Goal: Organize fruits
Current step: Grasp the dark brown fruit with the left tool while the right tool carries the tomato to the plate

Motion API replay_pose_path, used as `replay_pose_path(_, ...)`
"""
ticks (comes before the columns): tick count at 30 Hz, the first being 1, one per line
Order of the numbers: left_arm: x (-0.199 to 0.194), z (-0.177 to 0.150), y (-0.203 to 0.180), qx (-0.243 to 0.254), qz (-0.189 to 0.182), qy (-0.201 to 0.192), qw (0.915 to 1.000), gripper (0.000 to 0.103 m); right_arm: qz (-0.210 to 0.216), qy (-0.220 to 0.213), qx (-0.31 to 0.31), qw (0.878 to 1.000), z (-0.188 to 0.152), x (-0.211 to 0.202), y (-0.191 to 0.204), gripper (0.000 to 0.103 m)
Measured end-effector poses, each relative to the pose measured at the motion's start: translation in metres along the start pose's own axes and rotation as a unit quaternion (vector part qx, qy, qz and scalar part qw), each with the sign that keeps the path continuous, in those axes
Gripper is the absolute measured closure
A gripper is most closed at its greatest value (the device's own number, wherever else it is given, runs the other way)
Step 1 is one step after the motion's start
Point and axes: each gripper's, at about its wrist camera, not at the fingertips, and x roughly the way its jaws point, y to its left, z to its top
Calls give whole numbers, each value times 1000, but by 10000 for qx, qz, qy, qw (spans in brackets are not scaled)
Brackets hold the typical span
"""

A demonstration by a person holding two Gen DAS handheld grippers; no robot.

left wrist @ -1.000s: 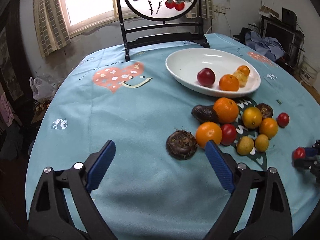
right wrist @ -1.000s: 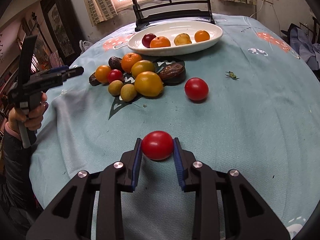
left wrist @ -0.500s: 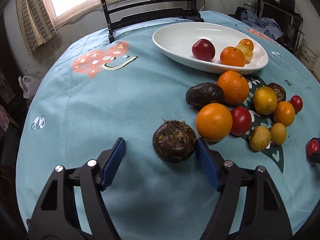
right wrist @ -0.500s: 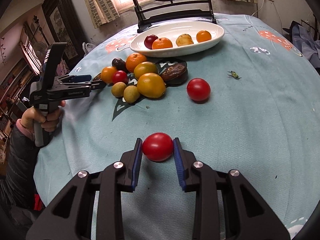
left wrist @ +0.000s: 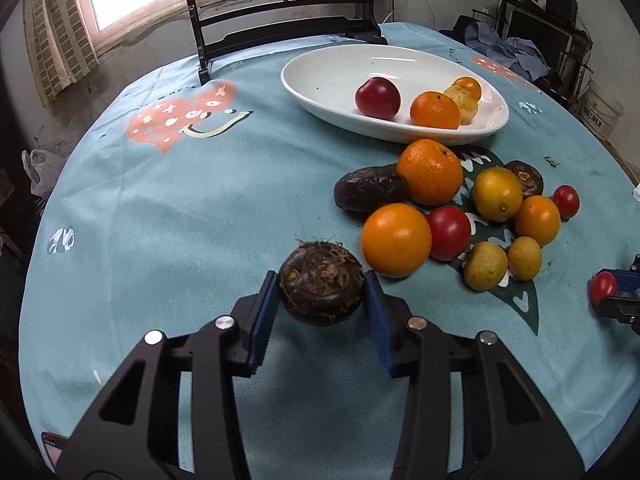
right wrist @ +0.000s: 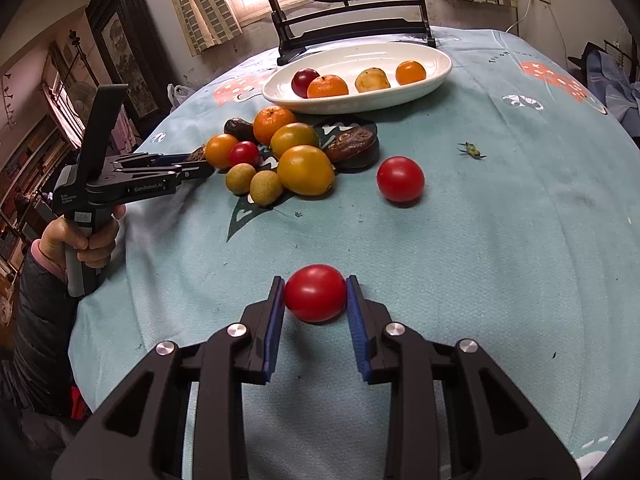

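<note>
Left tongs clamped either side of the dark water chestnut, low over the table, tilted slightly down, so it can likely travel to the white dish; right tongs grasping a red tomato, pads pressed to both flanks, held level near the table's front edge, well apart from the loose fruit pile; the dish already carries four fruits, so both loads look bound there; the left gripper points in from the side, handle gripped upright in the fist
</note>
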Motion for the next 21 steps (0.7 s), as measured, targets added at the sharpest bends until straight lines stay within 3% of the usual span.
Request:
replay_pose_path(7, -28, -19, -1, -257, -163, -356, 9989, 59, 132, -167, -117, 9997, 2, -6, 3, 72)
replay_pose_path(10, -41, -14, 2, -560, -600, -532, 9952, 59, 354, -210, -87, 9991, 19, -6, 4, 72)
replay_pose_path(12, -49, 0, -6, -598, -756, -705, 9928, 59, 323, -401, -135, 9986, 37, -7, 5, 72)
replay_pose_path(17, -40, 56, -29, -622, -656, -972, 9911, 59, -87, -1162, -78, 9932, 111, 5, -9, 72)
replay_pose_path(21, -12, 98, -32, -733, -414, -997, 9914, 59, -179, -1280, 332, 9911, 159, 39, -39, 72)
